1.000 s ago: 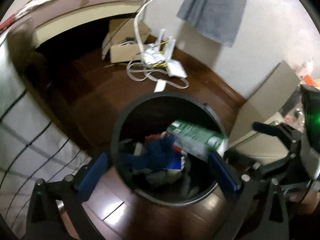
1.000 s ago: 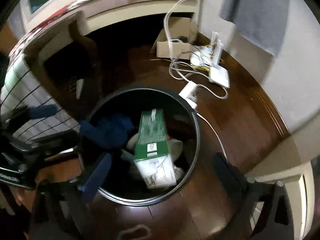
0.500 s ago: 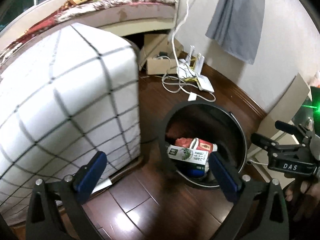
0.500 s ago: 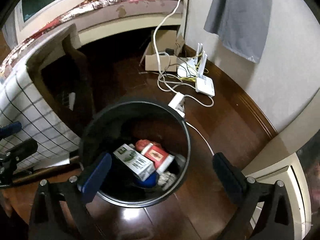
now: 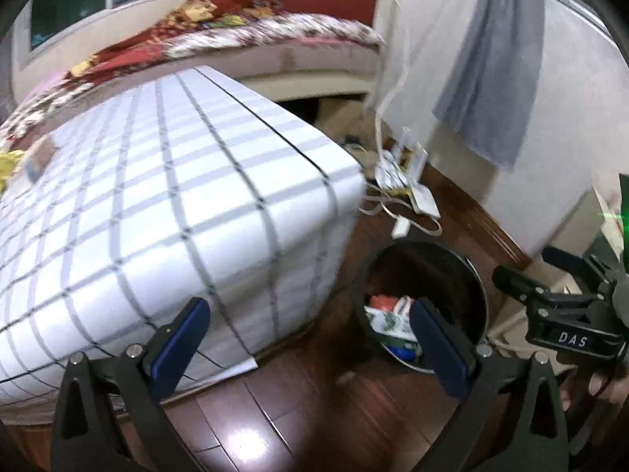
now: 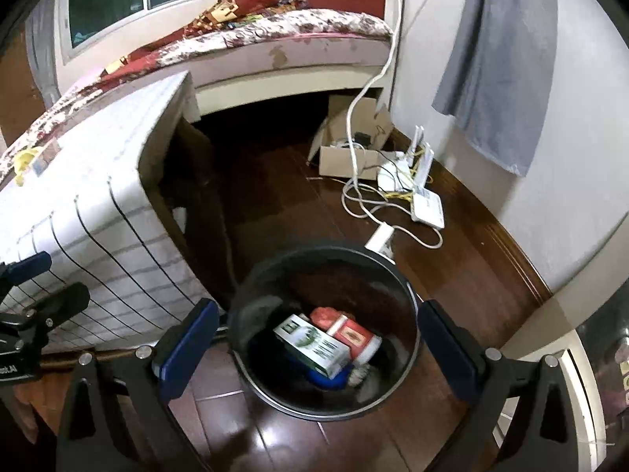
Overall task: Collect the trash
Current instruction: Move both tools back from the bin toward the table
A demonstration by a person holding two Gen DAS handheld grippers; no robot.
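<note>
A black round trash bin stands on the dark wood floor; it also shows in the left wrist view. Inside lie a green-and-white carton, a red box and something blue under them. My right gripper is open and empty, above the bin. My left gripper is open and empty, raised left of the bin, in front of the table corner. The right gripper's body shows at the right of the left wrist view.
A table with a white checked cloth stands just left of the bin. Small items lie on its far end. White routers and cables and a cardboard box lie by the wall. A bed is behind.
Both grippers have risen and pulled back from the bin. The green carton fell from mid-air and now lies in the bin. The left view has swung left onto the table.
</note>
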